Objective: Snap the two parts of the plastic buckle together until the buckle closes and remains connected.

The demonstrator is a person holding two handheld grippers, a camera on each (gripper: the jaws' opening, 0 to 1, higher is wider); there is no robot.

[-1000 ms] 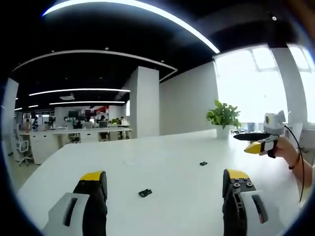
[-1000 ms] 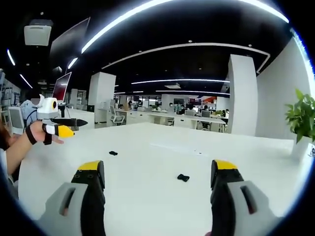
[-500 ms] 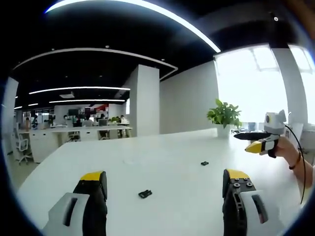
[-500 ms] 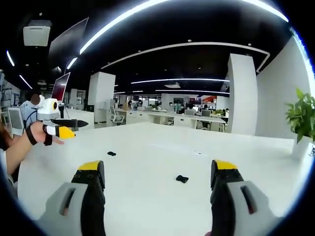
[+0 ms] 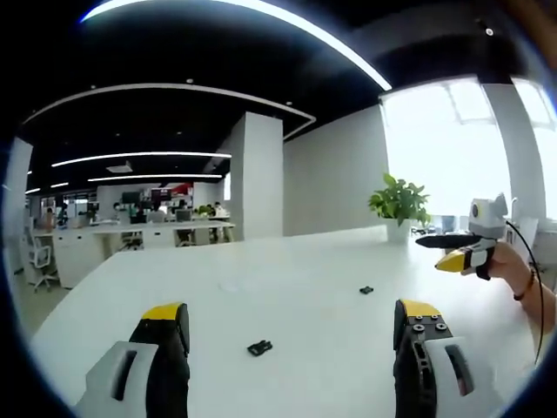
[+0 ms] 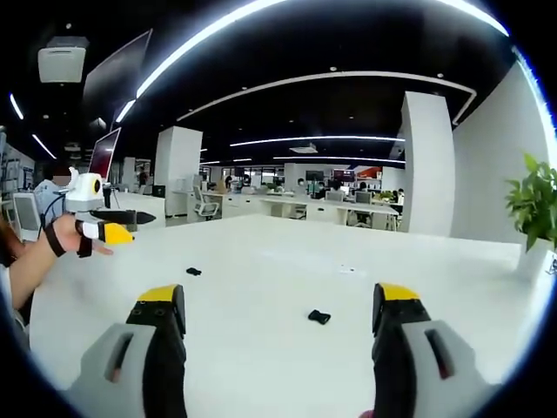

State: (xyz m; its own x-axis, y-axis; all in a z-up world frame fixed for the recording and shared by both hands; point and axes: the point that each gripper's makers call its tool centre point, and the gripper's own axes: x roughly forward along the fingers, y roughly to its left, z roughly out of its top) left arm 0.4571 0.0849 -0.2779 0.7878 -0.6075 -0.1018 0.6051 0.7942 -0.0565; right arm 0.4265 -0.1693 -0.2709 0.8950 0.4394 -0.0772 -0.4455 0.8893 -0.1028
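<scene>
White tabletop (image 5: 287, 296), two small black buckle parts (image 5: 259, 348) (image 5: 366, 290) lying well apart near its middle, shapes too small to make out, left claw (image 5: 291, 335) and right claw (image 6: 278, 318) both spread, empty

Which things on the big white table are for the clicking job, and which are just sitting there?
For the job: near buckle part, far buckle part, left gripper, right gripper.
Just there: potted plant, white table.

Both the left tool (image 5: 291, 318) and right tool (image 6: 278, 300) hover with jaws wide apart.
</scene>
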